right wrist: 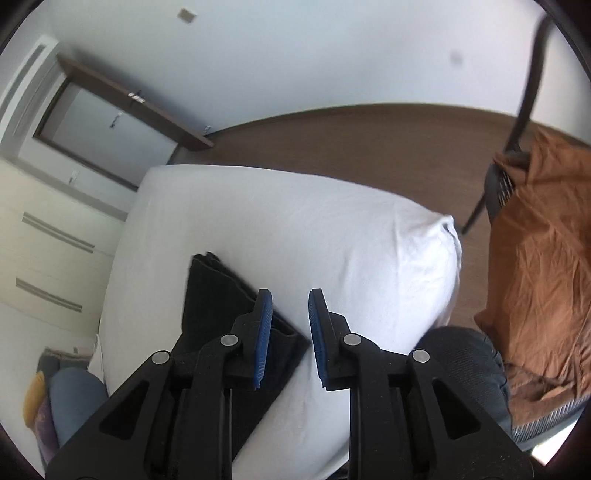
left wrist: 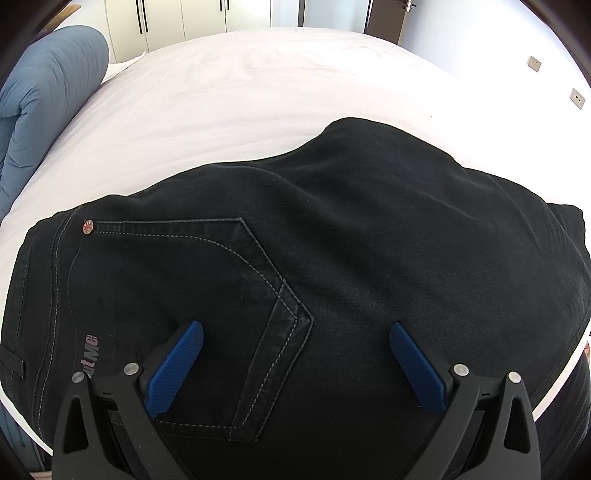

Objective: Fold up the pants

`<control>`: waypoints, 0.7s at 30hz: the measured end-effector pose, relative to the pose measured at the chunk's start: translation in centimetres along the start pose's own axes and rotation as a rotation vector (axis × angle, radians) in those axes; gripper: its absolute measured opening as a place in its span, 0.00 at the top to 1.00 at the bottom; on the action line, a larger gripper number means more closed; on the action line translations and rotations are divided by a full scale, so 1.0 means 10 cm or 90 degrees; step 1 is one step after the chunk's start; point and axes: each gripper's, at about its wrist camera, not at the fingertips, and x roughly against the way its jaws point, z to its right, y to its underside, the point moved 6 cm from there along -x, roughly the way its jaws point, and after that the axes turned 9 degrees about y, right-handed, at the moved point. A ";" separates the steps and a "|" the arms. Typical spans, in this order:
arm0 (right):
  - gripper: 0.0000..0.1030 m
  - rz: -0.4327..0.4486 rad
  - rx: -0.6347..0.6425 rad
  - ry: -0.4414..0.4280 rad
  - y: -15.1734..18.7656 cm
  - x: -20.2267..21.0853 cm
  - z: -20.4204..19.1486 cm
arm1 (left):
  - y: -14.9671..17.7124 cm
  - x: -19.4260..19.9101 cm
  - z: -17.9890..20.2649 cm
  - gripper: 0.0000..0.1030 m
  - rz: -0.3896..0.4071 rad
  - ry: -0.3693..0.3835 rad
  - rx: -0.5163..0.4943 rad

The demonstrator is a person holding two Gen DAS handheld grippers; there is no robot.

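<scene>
Pants [left wrist: 332,240] lie folded near the bed's [left wrist: 240,92] edge, so the left gripper [left wrist: 295,332] hovers with jaws wide and empty. Right gripper [right wrist: 290,306], jaws slightly parted and gripping nothing, sits above the bed's corner, apparently finished.

It was a home bedroom: a bed [left wrist: 258,92] in a white sheet lay ahead of the tongs, a rolled blue duvet [left wrist: 44,92] to their left. Beyond stood pale wardrobe doors [left wrist: 166,18], and a chair [right wrist: 517,177] draped in orange cloth [right wrist: 543,258] on the wood floor [right wrist: 369,147].

The pants [left wrist: 295,258] bear pale lettering beside the back pocket [left wrist: 192,295], reading "tMe" (start hidden).
</scene>
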 end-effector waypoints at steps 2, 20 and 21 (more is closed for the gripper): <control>0.81 -0.006 0.073 -0.057 0.03 0.09 -0.40 | 0.00 0.00 0.00 0.01 -0.001 -0.003 0.003; 0.91 -0.070 0.177 0.034 -0.07 -0.62 -0.58 | -0.60 0.36 -0.31 0.04 0.089 0.012 0.063; 0.91 -0.067 0.197 0.002 -0.06 -0.57 -0.82 | -0.65 0.32 -0.40 0.04 0.083 0.005 0.072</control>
